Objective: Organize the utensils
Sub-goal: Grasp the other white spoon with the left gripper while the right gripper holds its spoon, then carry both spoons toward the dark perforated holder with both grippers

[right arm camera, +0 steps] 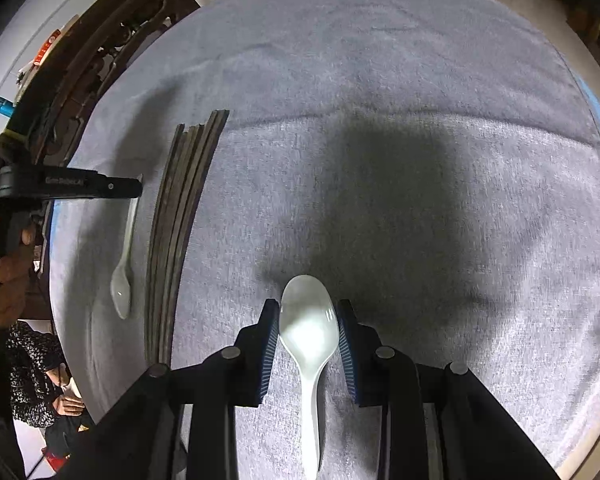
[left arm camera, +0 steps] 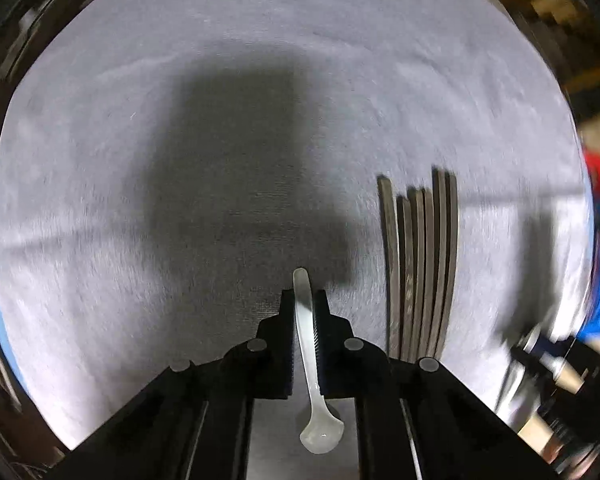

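The left claw (left arm camera: 305, 312) is clamped on the handle of a small white spoon (left arm camera: 309, 356) and points straight down at the grey towel (left arm camera: 140, 160) on the counter. The spoon runs along the claw's own line, handle tip forward, bowl back toward the hand — lying parallel to the dark chopsticks (left arm camera: 418, 264) just to its right. The right claw (right arm camera: 308, 320) grips a larger white spoon (right arm camera: 309, 336) across its bowl, bowl forward, handle trailing back. From there the chopsticks (right arm camera: 180, 232) lie well off to the left, nearer the left hand, so the small spoon looks ready to be set beside them.
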The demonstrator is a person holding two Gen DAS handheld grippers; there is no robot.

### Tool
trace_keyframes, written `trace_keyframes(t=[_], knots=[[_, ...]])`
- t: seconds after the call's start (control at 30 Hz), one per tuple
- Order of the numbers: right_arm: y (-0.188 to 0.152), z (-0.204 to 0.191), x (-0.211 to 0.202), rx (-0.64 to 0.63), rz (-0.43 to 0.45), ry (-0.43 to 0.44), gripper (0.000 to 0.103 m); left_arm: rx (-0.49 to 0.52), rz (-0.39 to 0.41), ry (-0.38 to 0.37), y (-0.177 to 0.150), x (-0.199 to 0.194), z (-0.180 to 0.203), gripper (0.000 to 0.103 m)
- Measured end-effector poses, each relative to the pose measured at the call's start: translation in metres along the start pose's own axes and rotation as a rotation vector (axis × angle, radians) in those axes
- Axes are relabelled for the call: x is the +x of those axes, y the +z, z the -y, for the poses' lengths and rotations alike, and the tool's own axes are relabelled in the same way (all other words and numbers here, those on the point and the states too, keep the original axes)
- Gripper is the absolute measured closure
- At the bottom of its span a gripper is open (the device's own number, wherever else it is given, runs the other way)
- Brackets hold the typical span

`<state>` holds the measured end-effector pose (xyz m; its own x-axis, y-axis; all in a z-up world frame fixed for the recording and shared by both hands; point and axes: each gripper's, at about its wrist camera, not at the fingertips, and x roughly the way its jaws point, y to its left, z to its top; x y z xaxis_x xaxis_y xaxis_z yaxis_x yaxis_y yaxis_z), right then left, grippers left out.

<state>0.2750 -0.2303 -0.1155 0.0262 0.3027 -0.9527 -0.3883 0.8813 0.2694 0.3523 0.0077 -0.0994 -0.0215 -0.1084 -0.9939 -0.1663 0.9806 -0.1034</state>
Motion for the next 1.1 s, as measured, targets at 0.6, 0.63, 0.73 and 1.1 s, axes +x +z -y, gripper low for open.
trace_keyframes(t=[0.6,0.63,0.73,1.1], knots=[[0.007,-0.021,0.008,-0.016,-0.083,-0.105,0.069,0.104,-0.034,0.11,-0.039,0.033,0.028,0.077],[0.008,-0.023,0.009,-0.021,-0.084,-0.114,0.07,0.111,-0.03,0.111,-0.041,0.032,0.03,0.082],[0.008,-0.028,0.01,-0.025,-0.078,-0.126,0.072,0.13,-0.023,0.099,-0.046,0.032,0.034,0.093],[-0.012,-0.029,-0.012,-0.002,-0.019,-0.083,0.072,0.091,0.01,0.032,-0.064,0.038,0.002,0.093]])
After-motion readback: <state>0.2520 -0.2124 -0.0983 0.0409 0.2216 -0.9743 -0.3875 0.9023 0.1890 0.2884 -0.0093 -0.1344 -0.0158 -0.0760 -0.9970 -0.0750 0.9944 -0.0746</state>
